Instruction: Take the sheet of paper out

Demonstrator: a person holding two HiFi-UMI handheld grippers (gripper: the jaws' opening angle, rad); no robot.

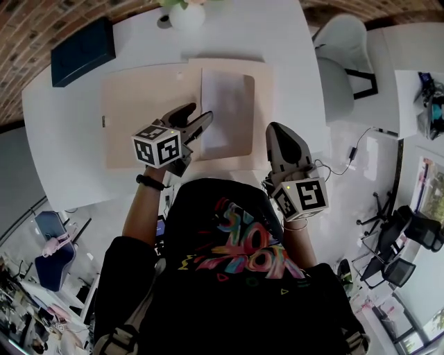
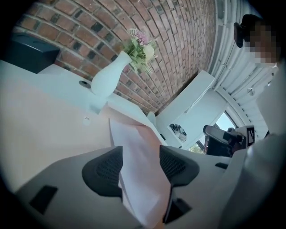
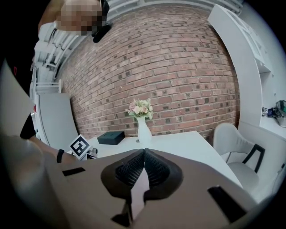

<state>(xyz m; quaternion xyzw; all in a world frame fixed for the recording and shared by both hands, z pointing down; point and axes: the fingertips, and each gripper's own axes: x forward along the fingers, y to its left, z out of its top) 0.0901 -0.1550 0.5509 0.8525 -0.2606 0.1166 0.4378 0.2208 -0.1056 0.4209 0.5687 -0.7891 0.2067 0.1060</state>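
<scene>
A white sheet of paper (image 1: 227, 104) lies on a beige folder (image 1: 139, 111) spread on the white table (image 1: 62, 139). My left gripper (image 1: 198, 118) reaches over the folder to the sheet's lower left edge. In the left gripper view its jaws (image 2: 140, 167) stand open, and the sheet (image 2: 134, 147) runs loosely between the two dark pads. My right gripper (image 1: 276, 130) is at the folder's near right edge. In the right gripper view it (image 3: 144, 154) is shut, with a beige strip of the folder (image 3: 136, 197) pinched between the pads.
A white vase with flowers (image 1: 186, 14) stands at the table's far edge, and a dark box (image 1: 83, 50) sits at the far left corner. A white chair (image 1: 343, 62) is beside the table on the right. A brick wall lies beyond.
</scene>
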